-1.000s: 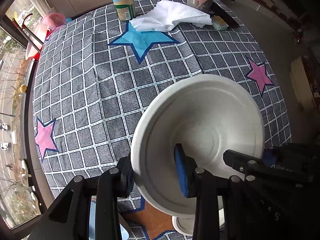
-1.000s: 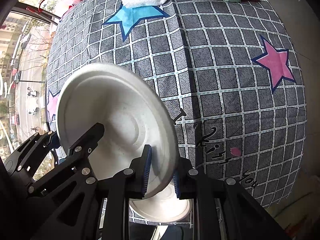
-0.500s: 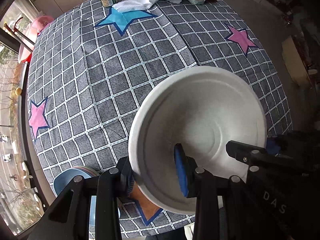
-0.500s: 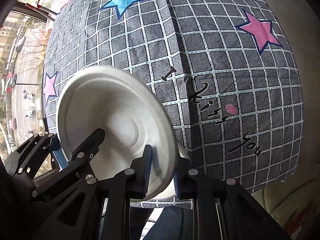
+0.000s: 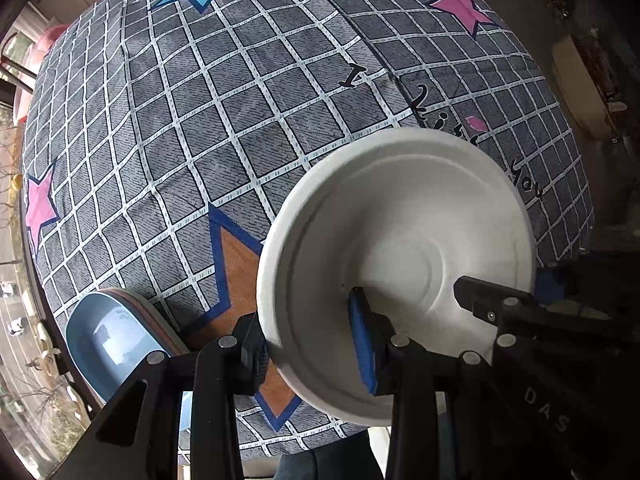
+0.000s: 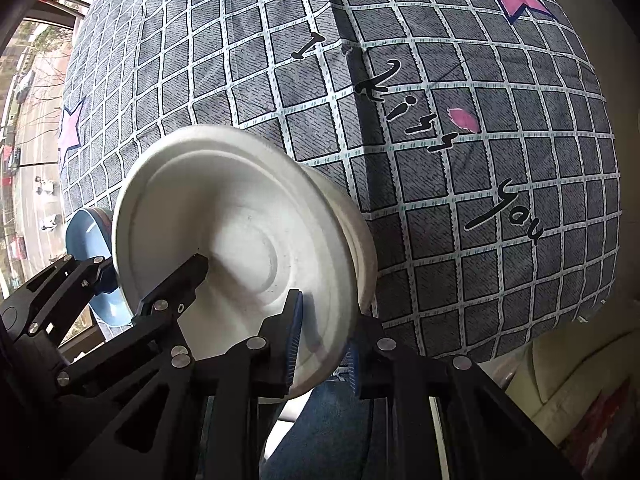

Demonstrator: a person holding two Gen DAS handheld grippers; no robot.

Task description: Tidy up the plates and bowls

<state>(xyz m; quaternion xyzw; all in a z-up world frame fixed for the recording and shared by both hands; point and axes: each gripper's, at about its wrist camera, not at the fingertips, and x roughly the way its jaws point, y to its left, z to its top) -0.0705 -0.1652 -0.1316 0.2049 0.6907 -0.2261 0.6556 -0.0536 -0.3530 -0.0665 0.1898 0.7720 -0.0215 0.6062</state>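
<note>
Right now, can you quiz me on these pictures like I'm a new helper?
1. True or false: both tongs grip the same white bowl.
2. Which lies on the tablecloth near the left edge? A) a blue bowl B) a green cup C) a red tray
3. Fill in: the black writing on the cloth reads "I kiss ___".

Key:
1. True. The left tongs and right tongs each pinch its rim, from opposite sides.
2. A, the blue bowl.
3. "you".
</note>
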